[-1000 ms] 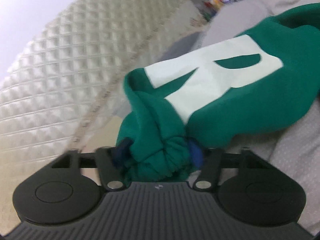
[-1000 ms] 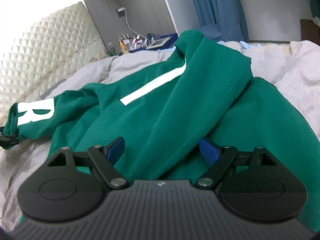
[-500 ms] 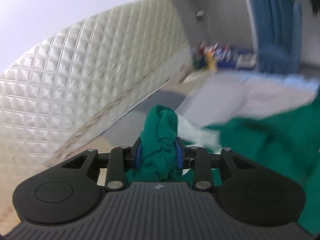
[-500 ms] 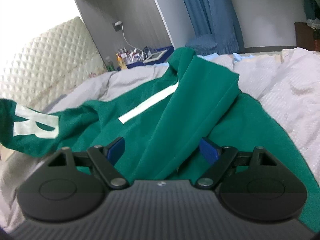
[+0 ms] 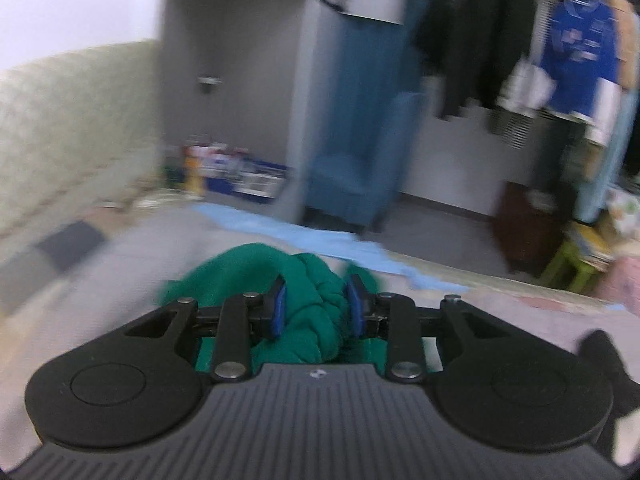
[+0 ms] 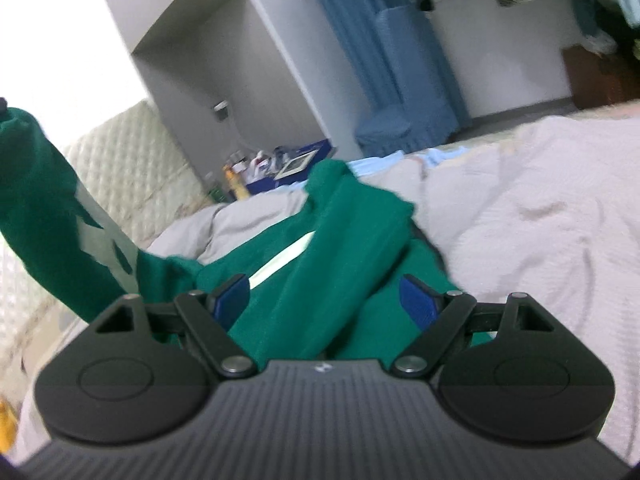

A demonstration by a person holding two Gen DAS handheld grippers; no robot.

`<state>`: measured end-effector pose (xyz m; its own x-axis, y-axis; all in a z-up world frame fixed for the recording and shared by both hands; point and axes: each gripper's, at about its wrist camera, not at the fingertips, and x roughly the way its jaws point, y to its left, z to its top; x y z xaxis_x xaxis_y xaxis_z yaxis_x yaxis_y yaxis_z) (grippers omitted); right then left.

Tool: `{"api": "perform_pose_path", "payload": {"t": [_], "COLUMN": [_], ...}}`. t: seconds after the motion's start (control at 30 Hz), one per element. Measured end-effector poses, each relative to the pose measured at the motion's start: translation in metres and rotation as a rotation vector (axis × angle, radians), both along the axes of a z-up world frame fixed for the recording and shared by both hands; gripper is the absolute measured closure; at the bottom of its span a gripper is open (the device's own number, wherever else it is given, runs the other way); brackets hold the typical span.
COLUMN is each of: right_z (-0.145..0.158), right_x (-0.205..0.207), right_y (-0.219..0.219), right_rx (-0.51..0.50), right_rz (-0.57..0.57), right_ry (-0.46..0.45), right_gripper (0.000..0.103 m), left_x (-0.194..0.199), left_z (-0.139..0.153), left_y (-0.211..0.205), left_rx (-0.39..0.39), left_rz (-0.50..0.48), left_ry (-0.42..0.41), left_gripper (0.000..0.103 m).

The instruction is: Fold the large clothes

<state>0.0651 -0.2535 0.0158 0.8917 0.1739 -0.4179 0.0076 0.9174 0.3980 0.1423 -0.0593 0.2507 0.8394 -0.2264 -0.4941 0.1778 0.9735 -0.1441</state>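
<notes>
Grey walls, a blue curtain [image 6: 352, 40] and a quilted cream headboard [image 6: 132, 168] frame a bed [image 6: 540, 208] spread with a pale grey-pink cover. Across that cover lies a large green garment [image 6: 344, 256], a pale stripe [image 6: 280, 264] running along one fold. One end of it is lifted off the bed at the left edge of the right wrist view, where it rises as a dark green column with a pale printed patch, blurred. The left hand-held gripper [image 5: 316, 304] is clenched on a bunched wad of this green cloth, its blue pads [image 5: 278, 310] pressing into the fabric from both sides; its jaws have just been closing, with the cloth between them. The right hand-held gripper [image 6: 328, 300] hangs above the garment with its jaws wide apart and nothing gripped, the green folds showing below the gap between its blue pads [image 6: 418, 300]. Beyond the bed stand a blue covered chair [image 5: 348, 184] and a low blue stand crowded with bottles [image 6: 256, 168]. Clothes hang on a rail at the far right, among them a blue shirt [image 5: 576, 44]. A light blue sheet [image 5: 320, 240] edges the far side of the bed.
</notes>
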Motion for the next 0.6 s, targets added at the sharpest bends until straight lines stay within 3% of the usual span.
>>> {"api": "perform_pose_path", "payload": {"t": [0.2, 0.37, 0.43, 0.5, 0.6], "right_z": [-0.003, -0.009, -0.012, -0.013, -0.014], "right_x": [0.0, 0.003, 0.005, 0.006, 0.007], "right_y": [-0.032, -0.058, -0.067, -0.072, -0.078], "right_rx": [0.064, 0.11, 0.126, 0.125, 0.128], "right_rz": [-0.065, -0.142, -0.167, -0.188, -0.211], "right_ry": [0.009, 0.012, 0.01, 0.004, -0.011], "right_gripper": [0.02, 0.019, 0.02, 0.019, 0.019], "left_x": [0.023, 0.05, 0.059, 0.069, 0.067], "left_z": [-0.064, -0.13, -0.147, -0.164, -0.181], "left_y": [-0.099, -0.139, -0.146, -0.145, -0.13], "left_rx": [-0.051, -0.06, -0.058, -0.059, -0.103], "left_rz": [-0.115, -0.152, -0.16, -0.185, -0.205], "left_ry": [0.065, 0.138, 0.165, 0.187, 0.186], "left_gripper": [0.068, 0.067, 0.063, 0.046, 0.033]}}
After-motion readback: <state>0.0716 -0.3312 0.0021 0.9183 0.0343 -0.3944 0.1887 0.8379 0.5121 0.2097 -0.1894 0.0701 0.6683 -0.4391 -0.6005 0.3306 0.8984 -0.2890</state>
